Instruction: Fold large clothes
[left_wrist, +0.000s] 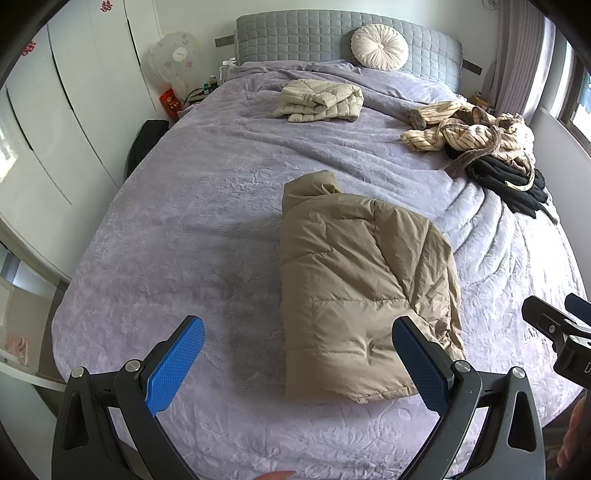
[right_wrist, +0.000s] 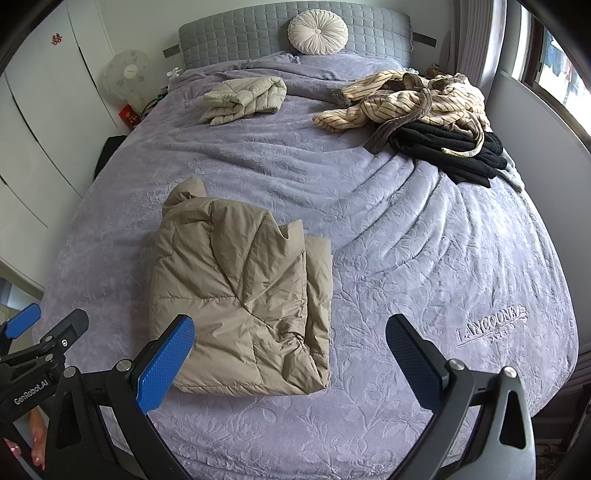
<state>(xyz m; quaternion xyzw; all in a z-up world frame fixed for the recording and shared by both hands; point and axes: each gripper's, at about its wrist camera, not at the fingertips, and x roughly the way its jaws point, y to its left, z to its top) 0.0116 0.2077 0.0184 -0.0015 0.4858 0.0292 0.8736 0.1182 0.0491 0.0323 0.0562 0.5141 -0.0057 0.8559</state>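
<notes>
A tan puffer jacket (left_wrist: 354, 288) lies folded lengthwise on the purple bedspread (left_wrist: 184, 229), near the bed's foot; it also shows in the right wrist view (right_wrist: 240, 295). My left gripper (left_wrist: 299, 365) is open and empty, held above the bed just short of the jacket's near edge. My right gripper (right_wrist: 291, 358) is open and empty, above the jacket's near right corner. The right gripper shows at the right edge of the left wrist view (left_wrist: 561, 328). The left gripper shows at the left edge of the right wrist view (right_wrist: 33, 343).
A folded cream puffer jacket (right_wrist: 245, 99) lies near the headboard. A heap of striped cream clothing (right_wrist: 406, 101) sits on black garments (right_wrist: 450, 149) at the far right. A round pillow (right_wrist: 317, 31) leans on the grey headboard. White wardrobes (left_wrist: 55, 122) stand left; a window is right.
</notes>
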